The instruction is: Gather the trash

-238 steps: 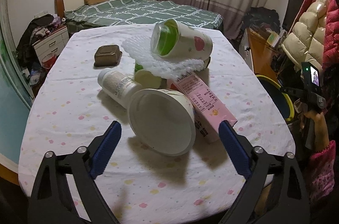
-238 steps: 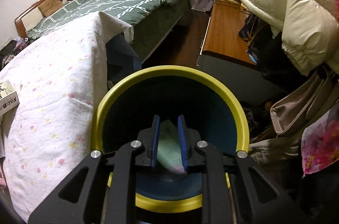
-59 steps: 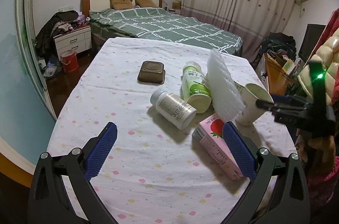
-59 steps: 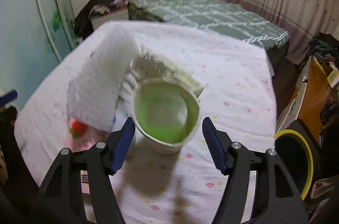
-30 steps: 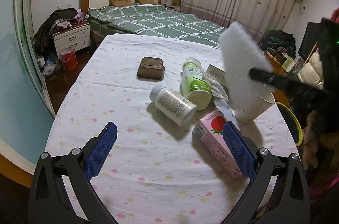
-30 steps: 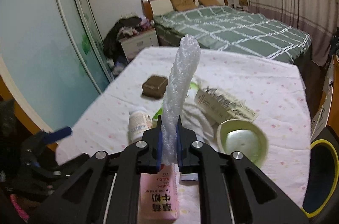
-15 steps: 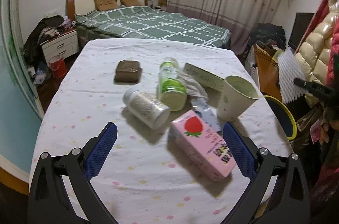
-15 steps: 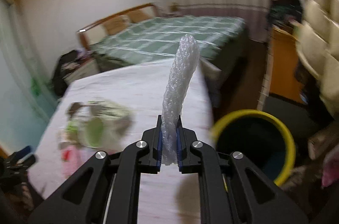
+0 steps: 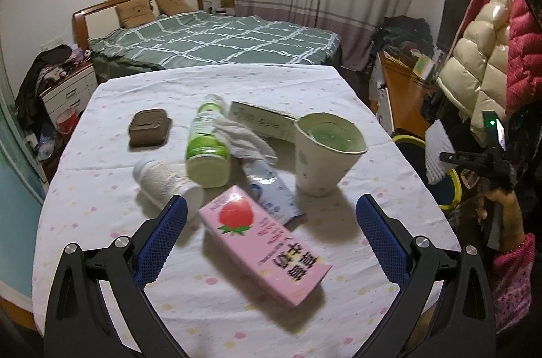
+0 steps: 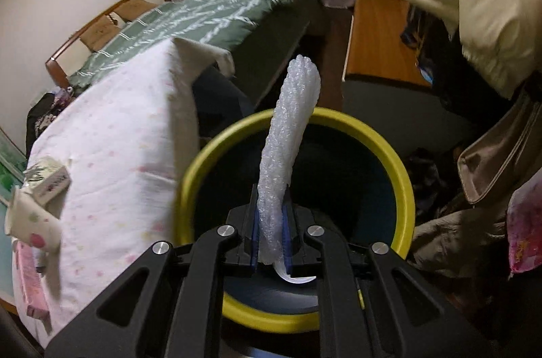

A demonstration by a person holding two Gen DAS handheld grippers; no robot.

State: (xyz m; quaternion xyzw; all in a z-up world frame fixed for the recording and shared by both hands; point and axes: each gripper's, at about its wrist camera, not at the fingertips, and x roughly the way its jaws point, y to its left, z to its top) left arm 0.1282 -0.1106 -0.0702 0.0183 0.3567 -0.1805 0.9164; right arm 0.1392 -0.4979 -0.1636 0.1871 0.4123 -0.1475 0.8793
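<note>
My right gripper (image 10: pixel 270 232) is shut on a white foam net sheet (image 10: pixel 288 134) that sticks up over the yellow-rimmed dark bin (image 10: pixel 403 178). In the left wrist view the same sheet (image 9: pixel 437 151) hangs beside the bin (image 9: pixel 452 188) off the table's right edge. My left gripper (image 9: pixel 271 229) stands open above a pink strawberry milk carton (image 9: pixel 267 243). Around it lie a white bottle (image 9: pixel 162 178), a green-labelled bottle (image 9: pixel 205 141), a crumpled tissue (image 9: pixel 242 138), a blue-white packet (image 9: pixel 271 192), a paper cup (image 9: pixel 325 154), a flat box (image 9: pixel 264 121) and a brown tub (image 9: pixel 149 127).
The table (image 9: pixel 101 222) wears a white dotted cloth. A bed (image 9: pixel 210 43) lies behind it and a nightstand (image 9: pixel 67 93) at left. Coats (image 9: pixel 481 63) and a wooden desk (image 9: pixel 403 93) crowd the right side near the bin. A person's hand (image 9: pixel 501 205) holds the right gripper.
The right gripper swung with the foam sheet from over the table to above the bin and dipped. The left gripper moved closer to the pink carton.
</note>
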